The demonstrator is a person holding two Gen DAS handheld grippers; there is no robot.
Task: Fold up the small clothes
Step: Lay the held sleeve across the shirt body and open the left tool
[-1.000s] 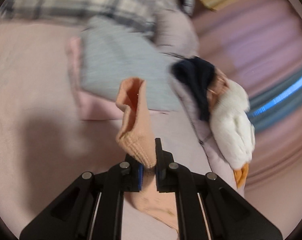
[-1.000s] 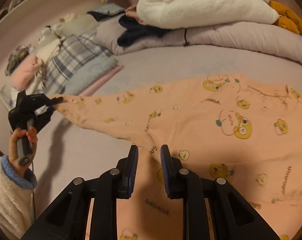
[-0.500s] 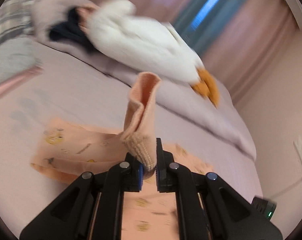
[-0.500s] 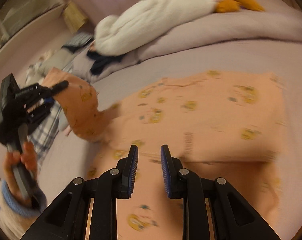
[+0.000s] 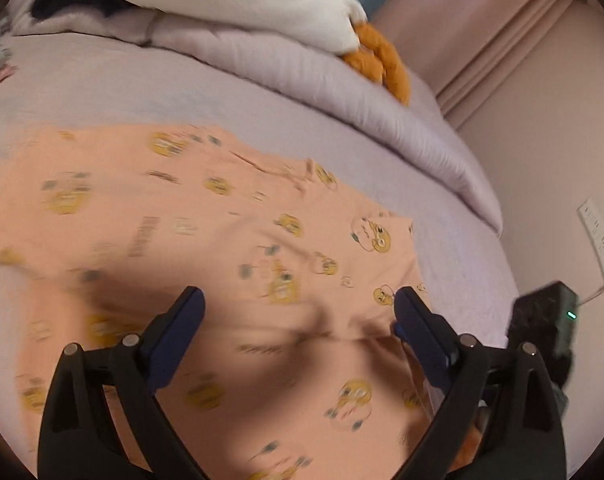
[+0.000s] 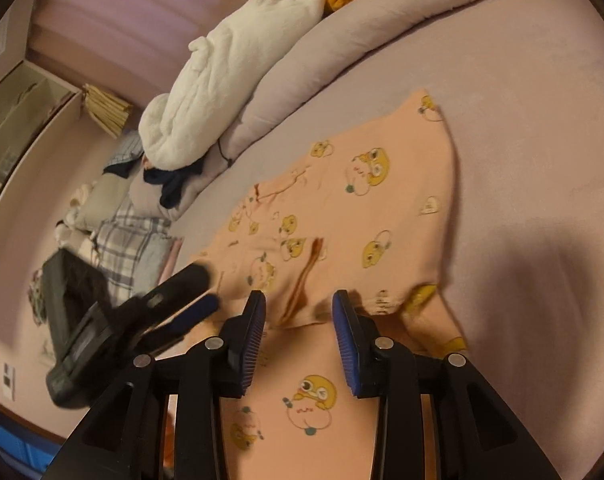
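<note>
On the lilac bed sheet [image 6: 522,128], the peach printed garment [image 6: 342,216] is lying mostly flat, with one part doubled over the rest so that a folded edge is crossing just ahead of the right gripper [image 6: 297,320]. The left gripper [image 5: 297,316] is hovering over the near portion of the cloth with its jaws swinging wide apart and nothing between them; the fabric below them is lying loose and not pinched. The right gripper's jaws are also parting, standing at a modest gap with only the surface of the cloth showing between them, not clamped. The step in hand looks like letting go after laying one fold, so the sensible thing is to be lifting both tools straight off rather than dragging them sideways, since a trailing pad could be catching the soft knit and pulling the fresh fold askew. A dark crease is running down the layer near the right gripper's fingers, and smoothing that outward before the next fold would probably be paying off. The following grasp is likely wanting two corners of the same edge, taken evenly, so the layers are meeting squarely. The rolled duvet [image 5: 342,92] and white plush toy [image 6: 229,80] are lying well apart along the far side, out of the way.
</note>
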